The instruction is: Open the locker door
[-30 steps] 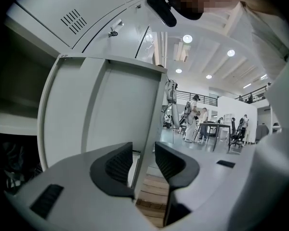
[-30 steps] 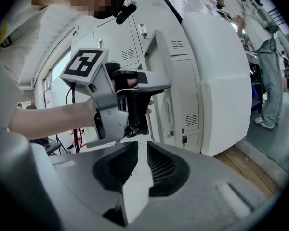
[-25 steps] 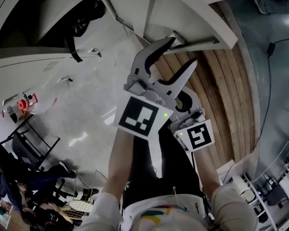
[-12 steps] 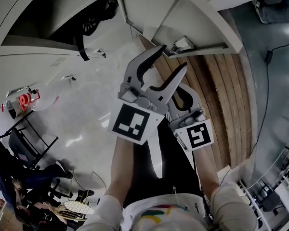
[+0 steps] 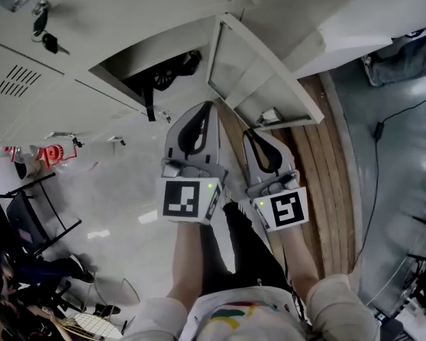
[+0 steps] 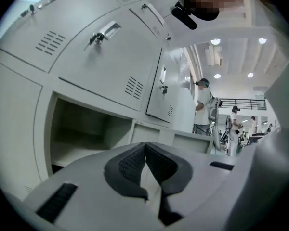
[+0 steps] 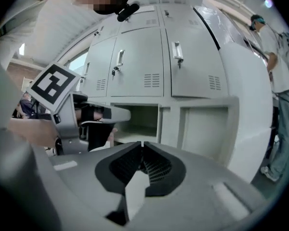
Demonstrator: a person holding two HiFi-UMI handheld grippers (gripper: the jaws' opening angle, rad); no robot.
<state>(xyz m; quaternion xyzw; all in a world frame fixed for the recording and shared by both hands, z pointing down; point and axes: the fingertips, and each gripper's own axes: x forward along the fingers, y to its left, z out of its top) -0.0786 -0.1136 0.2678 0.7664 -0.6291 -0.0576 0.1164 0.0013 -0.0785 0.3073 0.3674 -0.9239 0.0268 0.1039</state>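
The locker door stands swung open beside its dark compartment, where a black strap hangs out. In the head view my left gripper and right gripper sit side by side in front of the opening, touching nothing. The left gripper is shut, pads together and empty, facing the open compartment. The right gripper has just been closing; its tips meet with nothing between them. The right gripper view also shows the left gripper before the open compartment.
Closed lockers surround the opening; keys hang from one lock. A wooden floor strip runs on the right with a cable beside it. Chairs stand at lower left. People stand in the background and at the right.
Both grippers have risen and moved closer to the lockers. The left jaws went from wide open to shut, and the right jaws closed too. More of the locker fronts now shows.
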